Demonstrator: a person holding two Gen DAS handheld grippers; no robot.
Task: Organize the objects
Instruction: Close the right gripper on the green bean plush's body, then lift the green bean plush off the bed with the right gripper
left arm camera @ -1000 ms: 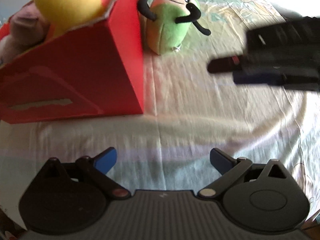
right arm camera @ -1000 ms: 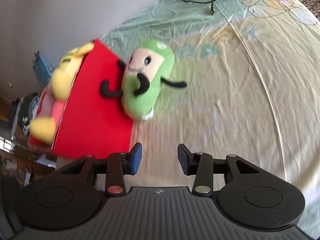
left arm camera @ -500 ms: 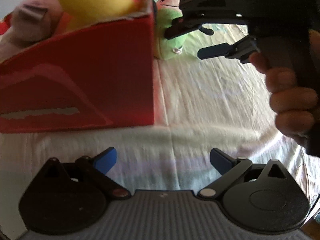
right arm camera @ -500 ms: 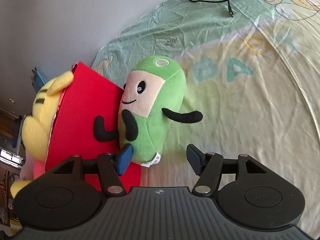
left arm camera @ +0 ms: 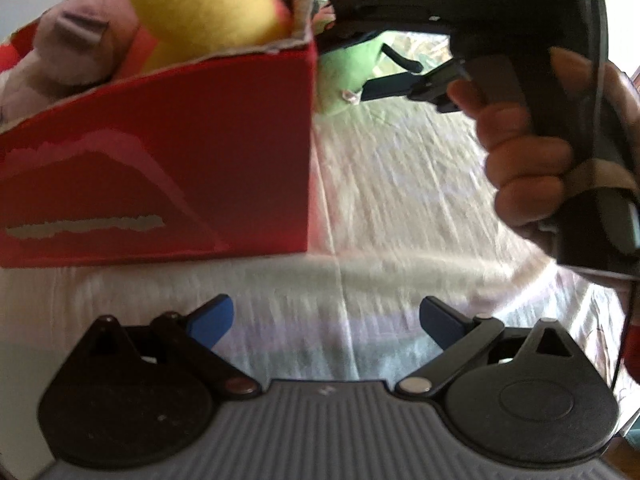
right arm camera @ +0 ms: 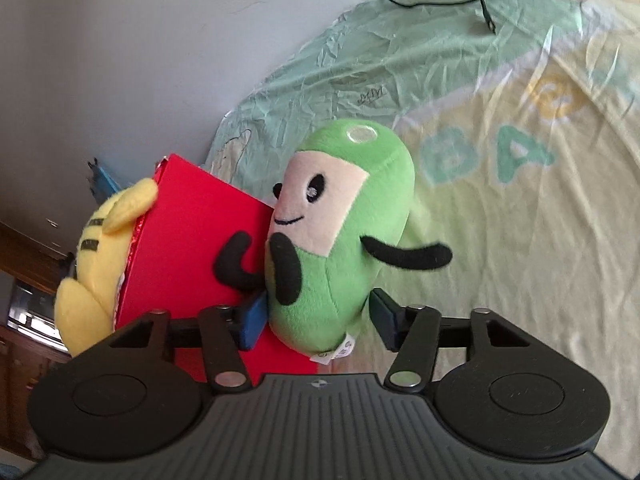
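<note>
Plush (right arm camera: pixel 340 248) in green, with a peach face and thin black limbs, stood on the patterned bedsheet (right arm camera: pixel 520 200), leaning against the outer wall of the red box (right arm camera: pixel 188 248). In the right wrist view it sat straight ahead of the right gripper (right arm camera: pixel 318 320), its lower body lying between the two blue pads. The left pad (right arm camera: pixel 252 322) looked close to or just touching the toy's side by the box wall; the right pad (right arm camera: pixel 384 322) stood slightly apart from the fabric. The jaws were spread and not yet pressing, so nothing was grasped.

Its long axis ran roughly upright, tipped a little toward the right, head with the pale disc on top and the sewn label at the base near the gripper. The face pointed toward the camera and slightly left, toward the box.

The left gripper (left arm camera: pixel 324 318) hung lower and nearer, its pads wide apart over bare sheet, holding nothing, well away from the toy. A yellow plush (left arm camera: pixel 208 4) and a pinkish one (left arm camera: pixel 72 48) already filled the box.

The right hand (left arm camera: pixel 528 148) was plainly the nearer one. Closing across the short width of the body, low down, seemed the likely next step, then lifting over the box rim.
</note>
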